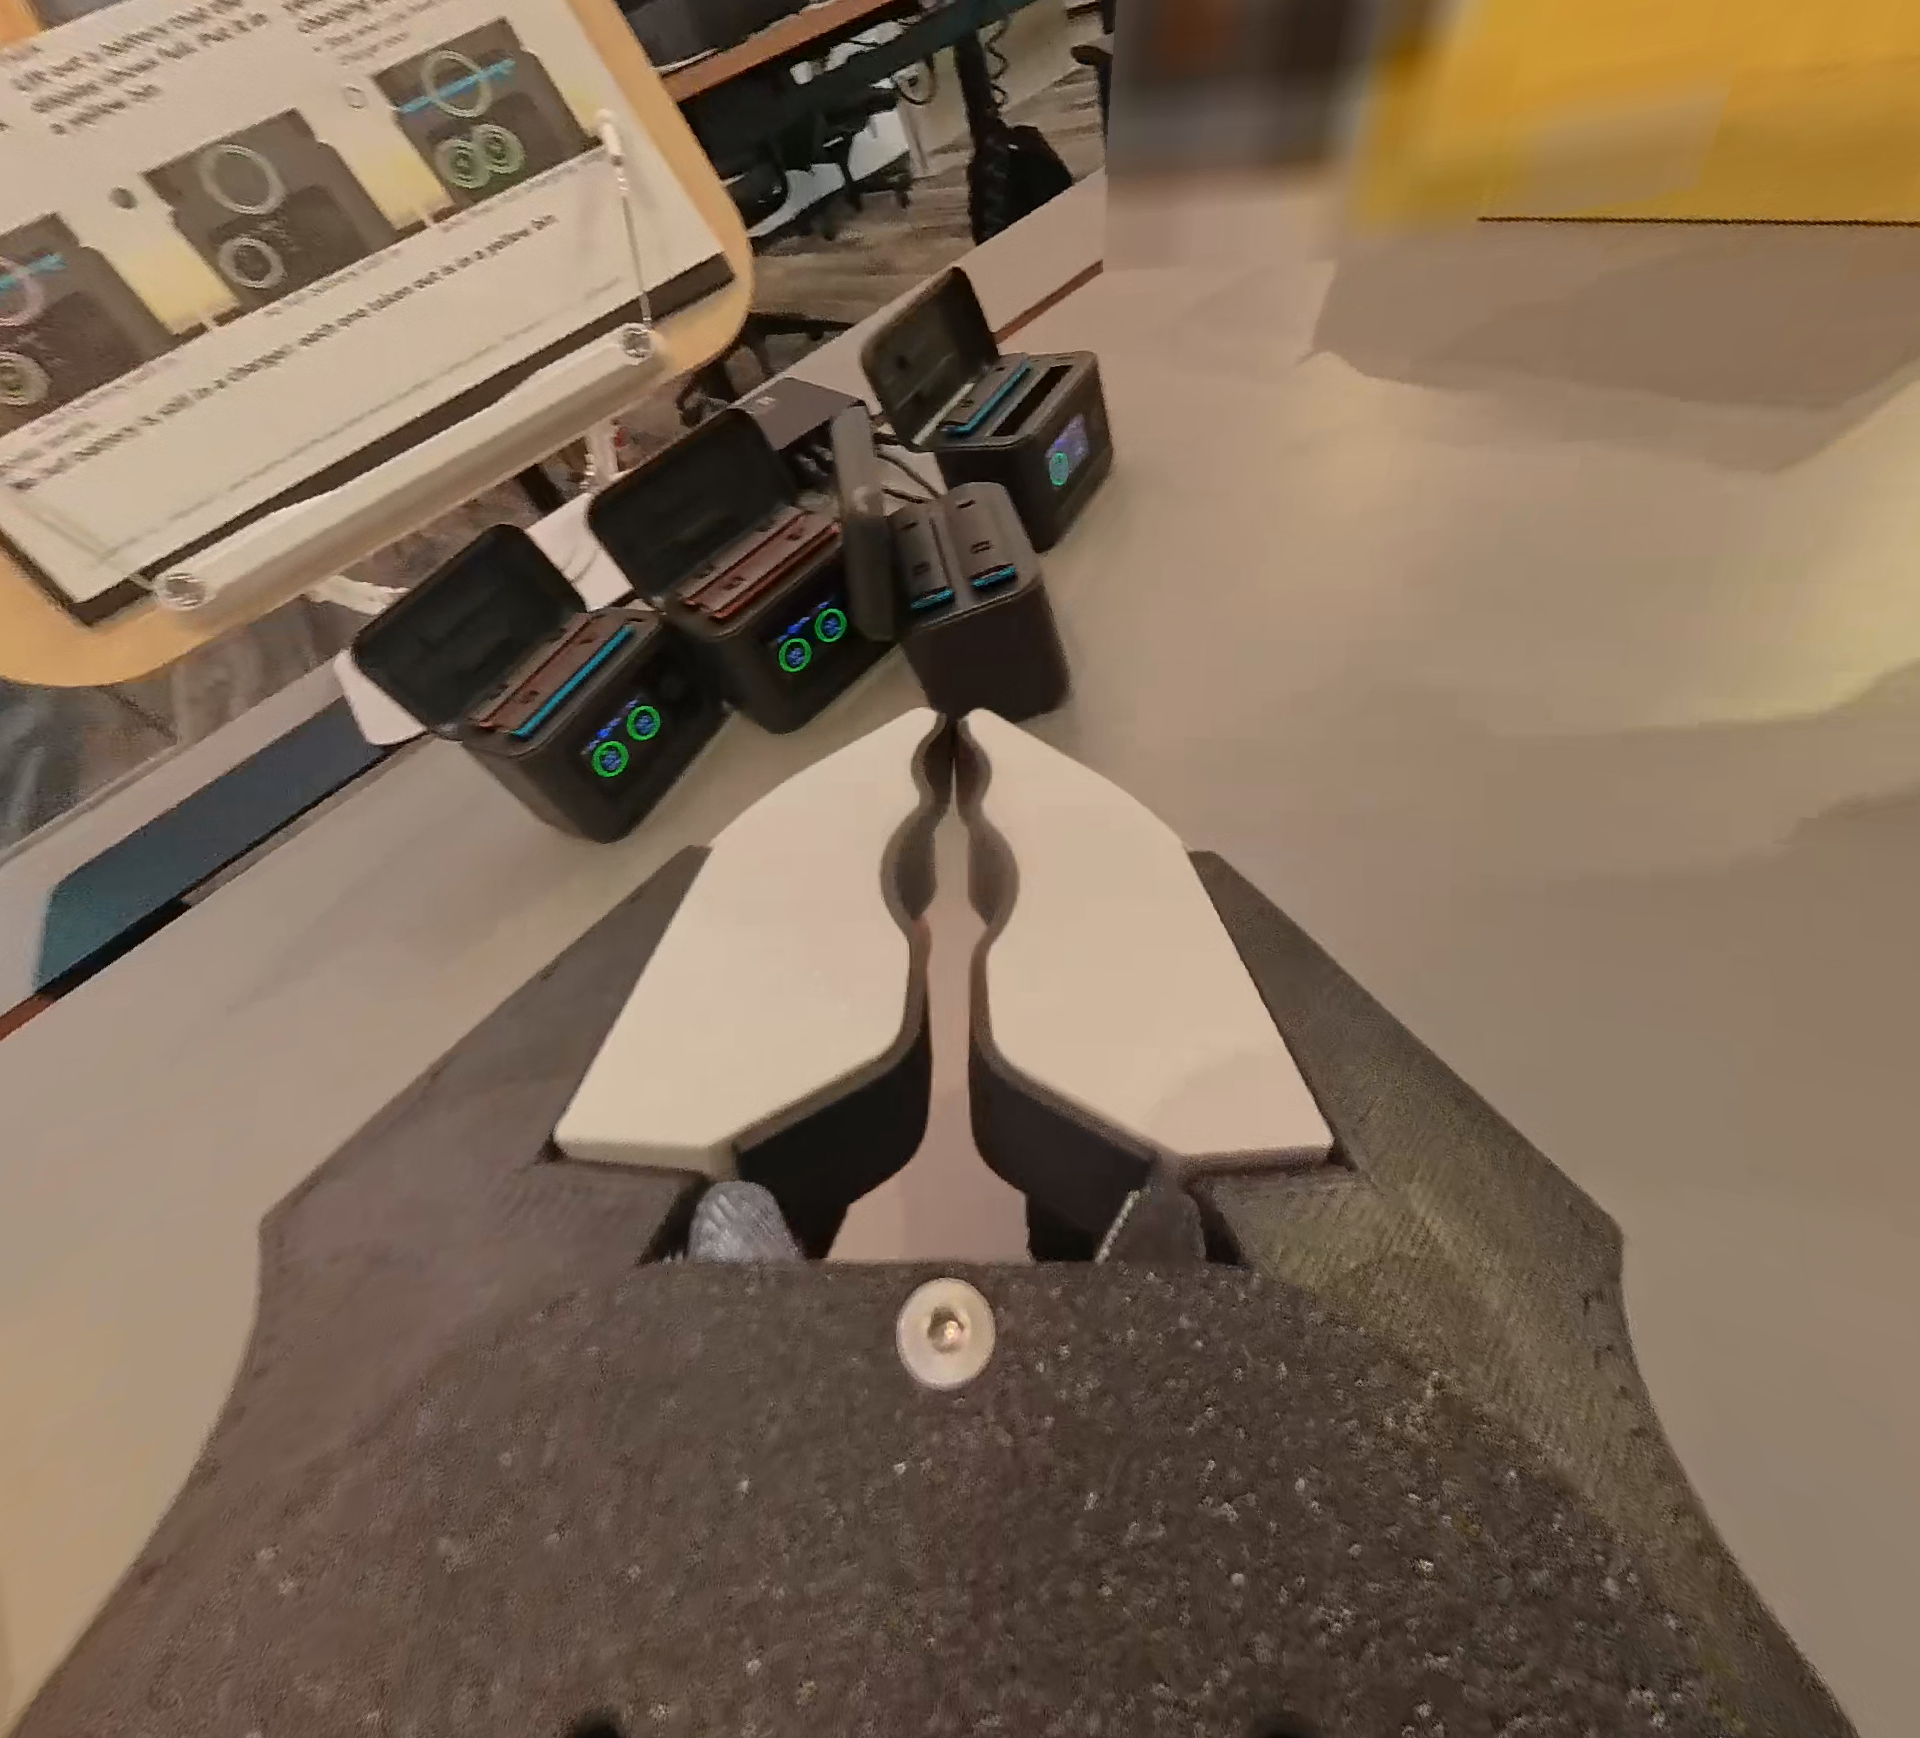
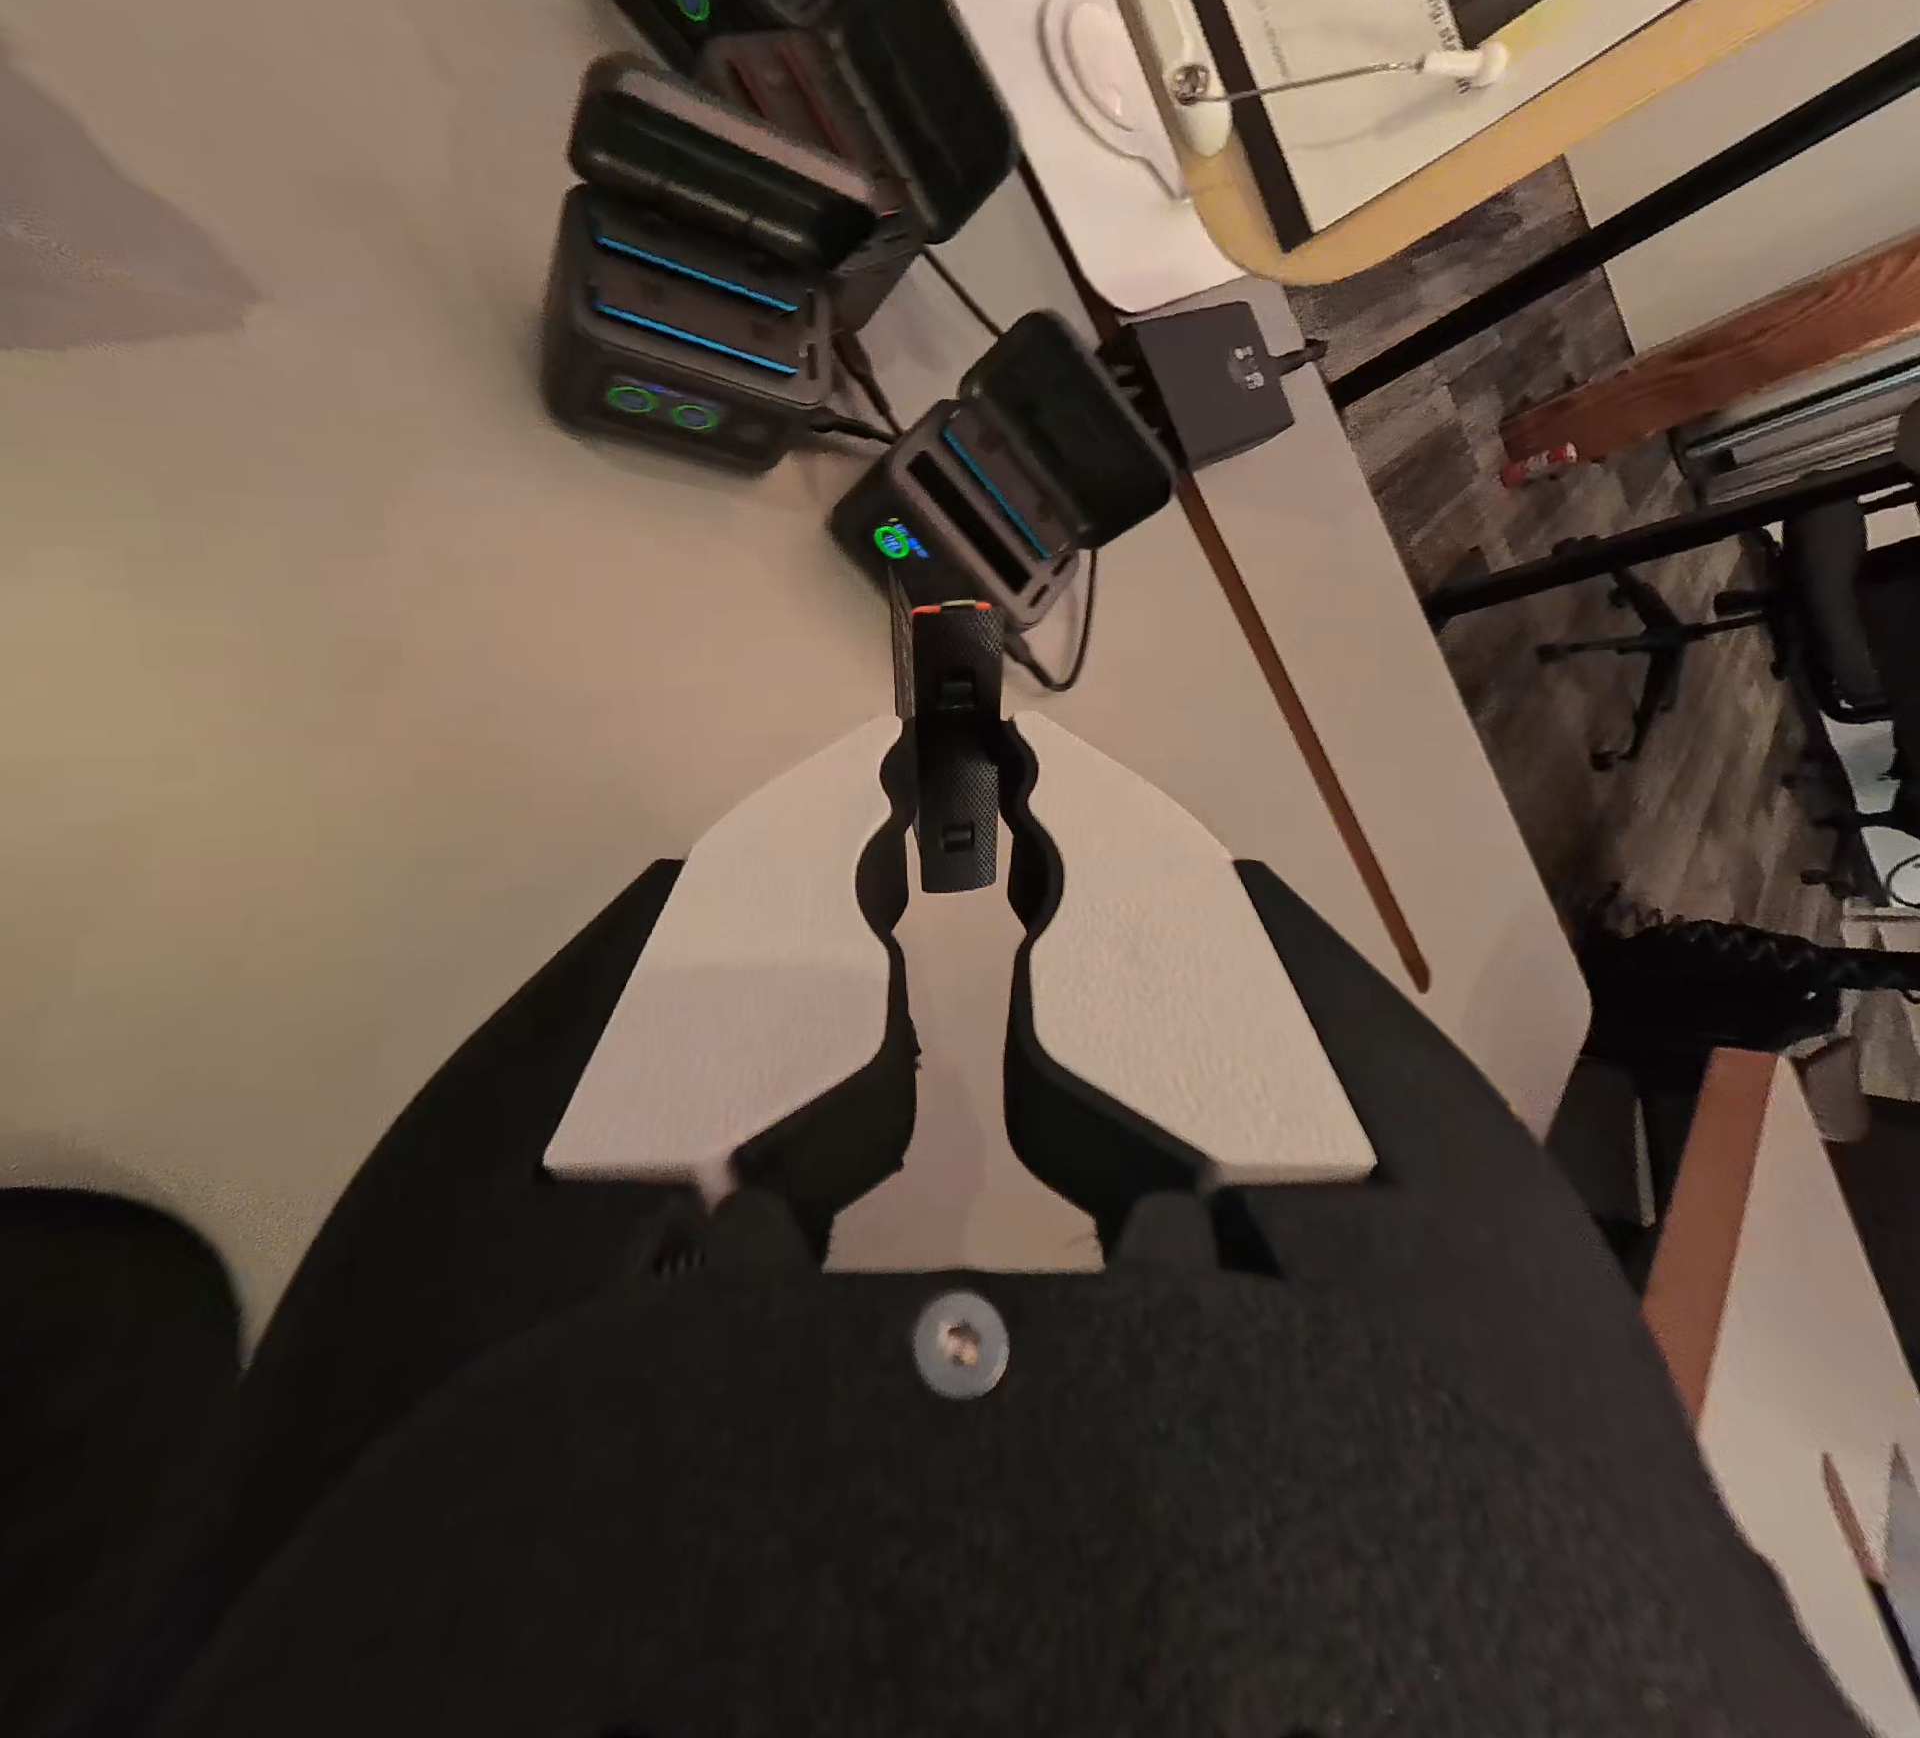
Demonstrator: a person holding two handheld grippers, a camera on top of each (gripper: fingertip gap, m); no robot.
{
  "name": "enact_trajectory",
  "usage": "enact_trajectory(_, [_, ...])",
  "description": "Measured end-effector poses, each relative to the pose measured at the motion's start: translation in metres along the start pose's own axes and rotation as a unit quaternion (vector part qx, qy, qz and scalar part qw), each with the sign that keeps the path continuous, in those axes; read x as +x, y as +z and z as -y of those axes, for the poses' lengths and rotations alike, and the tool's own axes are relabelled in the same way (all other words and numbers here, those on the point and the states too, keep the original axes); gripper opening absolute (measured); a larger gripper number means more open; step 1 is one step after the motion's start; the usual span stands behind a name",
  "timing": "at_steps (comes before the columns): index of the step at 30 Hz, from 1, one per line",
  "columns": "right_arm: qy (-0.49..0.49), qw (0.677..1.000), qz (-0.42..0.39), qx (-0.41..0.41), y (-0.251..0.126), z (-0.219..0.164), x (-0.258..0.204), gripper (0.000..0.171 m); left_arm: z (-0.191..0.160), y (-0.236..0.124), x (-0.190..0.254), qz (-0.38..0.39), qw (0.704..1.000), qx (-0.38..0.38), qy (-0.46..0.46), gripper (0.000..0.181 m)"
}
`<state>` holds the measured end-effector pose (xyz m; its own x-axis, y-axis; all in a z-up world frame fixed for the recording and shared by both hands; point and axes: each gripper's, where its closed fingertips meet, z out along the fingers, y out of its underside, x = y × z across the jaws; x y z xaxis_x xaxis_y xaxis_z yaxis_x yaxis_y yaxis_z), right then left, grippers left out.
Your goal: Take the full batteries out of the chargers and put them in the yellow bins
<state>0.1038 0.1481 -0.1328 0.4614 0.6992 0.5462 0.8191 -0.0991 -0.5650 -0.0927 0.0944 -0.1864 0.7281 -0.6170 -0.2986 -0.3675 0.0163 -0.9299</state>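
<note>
Four black chargers with open lids stand in a row on the pale table (image 1: 1351,857). In the left wrist view they are at the left (image 1: 561,732), the middle (image 1: 753,628), just ahead (image 1: 987,639) and farther back (image 1: 1023,441). Blue-edged batteries sit in their slots and green rings glow on the displays. My left gripper (image 1: 951,738) is shut and empty, just short of the nearest charger. My right gripper (image 2: 956,732) is shut on a black battery (image 2: 951,649) with an orange end, held above the table near a charger (image 2: 966,504) that has one empty slot. A yellow bin (image 1: 1714,26) stands at the far right.
An instruction board (image 1: 312,234) on a stand hangs over the chargers at the left. A black power adapter (image 2: 1205,379) with cables lies at the table's edge behind the chargers. Office chairs and desks stand beyond the table. A blurred patch covers part of the yellow bin's left side. The tips of one gripper are about 20 cm away from the tips of the other. About 30 cm separates my right fingertips from the black power adapter (image 2: 1205,379). It turns up in the left wrist view (image 1: 783,418) as well.
</note>
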Motion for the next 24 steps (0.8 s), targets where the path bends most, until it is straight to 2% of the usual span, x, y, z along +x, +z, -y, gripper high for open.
enact_trajectory(9, [-0.133,0.990,0.051,-0.020,0.051,0.024,0.042,0.014,-0.007,-0.002,-0.024,0.051,0.998,-0.005,-0.038,0.000])
enact_trajectory(15, [-0.242,0.958,0.151,-0.032,0.087,0.024,0.034,0.014,-0.009,-0.003,-0.030,0.065,0.997,-0.010,-0.050,0.000])
enact_trajectory(24, [-0.302,0.917,0.245,-0.086,0.116,0.011,0.021,0.014,-0.014,-0.001,-0.035,0.070,0.996,-0.019,-0.060,0.000])
